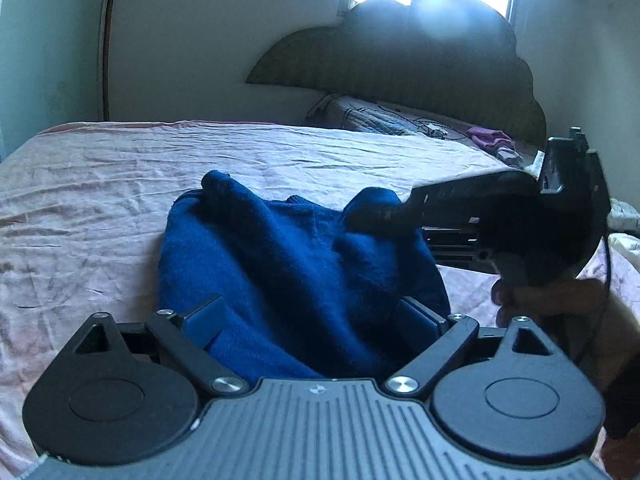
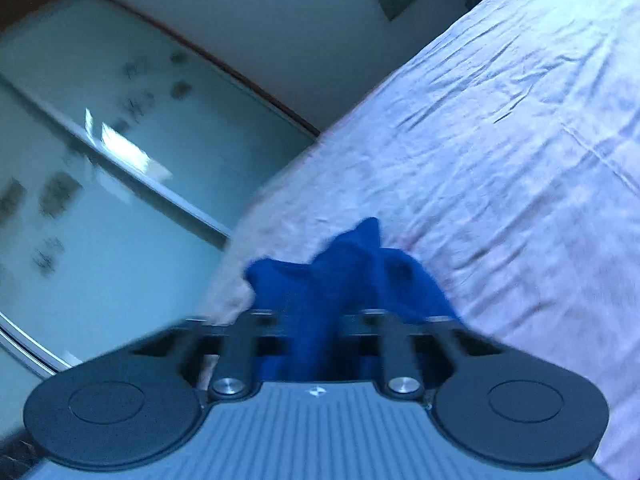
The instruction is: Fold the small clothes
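The blue knit garment [image 1: 296, 264] lies bunched on the bed's pink sheet [image 1: 100, 208], near its front edge. The right claw [image 1: 368, 216] is clenched on a raised fold at the garment's right side, apparently to draw that side over. The left claw [image 1: 312, 320] stands released, spread wide over the near hem, pads clear of the cloth, likely ready to pin or pinch it.

The left claw [image 1: 312, 320] stands wide open, pointing down, its fingers [image 1: 204, 318] either side of cloth without pressing it. The right claw [image 1: 372, 214] is closed, pinching cloth, rolled sideways, gripped by a hand [image 1: 560, 300].
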`<state>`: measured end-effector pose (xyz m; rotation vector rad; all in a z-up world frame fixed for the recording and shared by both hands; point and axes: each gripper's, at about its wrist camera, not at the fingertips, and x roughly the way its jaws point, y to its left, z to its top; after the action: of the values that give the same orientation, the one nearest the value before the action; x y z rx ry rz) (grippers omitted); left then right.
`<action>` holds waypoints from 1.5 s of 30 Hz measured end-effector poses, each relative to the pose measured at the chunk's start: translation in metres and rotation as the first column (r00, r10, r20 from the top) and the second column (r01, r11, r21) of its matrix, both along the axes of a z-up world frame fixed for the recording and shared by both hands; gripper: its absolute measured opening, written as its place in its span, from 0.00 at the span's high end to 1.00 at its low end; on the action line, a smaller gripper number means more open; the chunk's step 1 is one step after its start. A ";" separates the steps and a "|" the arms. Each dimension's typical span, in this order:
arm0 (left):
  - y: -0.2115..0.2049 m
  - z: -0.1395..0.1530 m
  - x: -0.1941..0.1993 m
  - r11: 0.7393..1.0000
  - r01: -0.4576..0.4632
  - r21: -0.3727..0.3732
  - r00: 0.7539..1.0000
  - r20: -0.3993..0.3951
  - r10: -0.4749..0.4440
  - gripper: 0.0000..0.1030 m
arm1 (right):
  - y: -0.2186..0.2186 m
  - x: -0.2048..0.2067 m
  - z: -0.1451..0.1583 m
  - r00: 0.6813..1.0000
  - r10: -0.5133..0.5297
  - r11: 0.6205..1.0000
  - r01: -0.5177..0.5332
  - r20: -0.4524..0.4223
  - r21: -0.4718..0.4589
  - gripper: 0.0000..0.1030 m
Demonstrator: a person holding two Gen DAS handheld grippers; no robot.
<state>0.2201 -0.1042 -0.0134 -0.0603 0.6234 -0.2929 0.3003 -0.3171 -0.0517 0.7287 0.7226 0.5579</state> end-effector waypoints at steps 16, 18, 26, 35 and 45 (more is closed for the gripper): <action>-0.005 -0.009 0.009 0.999 -0.010 0.045 1.000 -0.009 0.010 0.04 | -0.014 -0.013 0.013 0.962 -0.224 0.902 0.266 0.158 -0.339 0.73; -0.004 -0.010 0.010 0.999 -0.011 0.046 1.000 -0.013 0.012 0.04 | -0.014 -0.029 0.027 0.938 -0.239 0.879 0.319 0.251 -0.355 0.72; -0.009 -0.012 0.008 0.998 -0.022 0.063 1.000 -0.005 0.022 0.02 | 0.050 -0.015 0.034 0.971 0.193 0.873 -0.105 0.141 -0.476 0.71; -0.013 -0.019 0.003 0.994 -0.017 0.105 1.000 0.020 0.015 0.01 | 0.029 -0.022 0.032 0.985 -0.003 0.896 0.078 0.170 -0.438 0.53; -0.016 -0.016 -0.004 0.993 -0.027 0.115 0.999 0.021 0.025 0.01 | 0.039 -0.051 0.029 0.980 0.066 0.789 0.064 0.188 -0.612 0.41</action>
<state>0.2161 -0.1200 -0.0291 0.0452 0.6181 -0.2315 0.2489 -0.2782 -0.0226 0.0528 0.6617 0.3511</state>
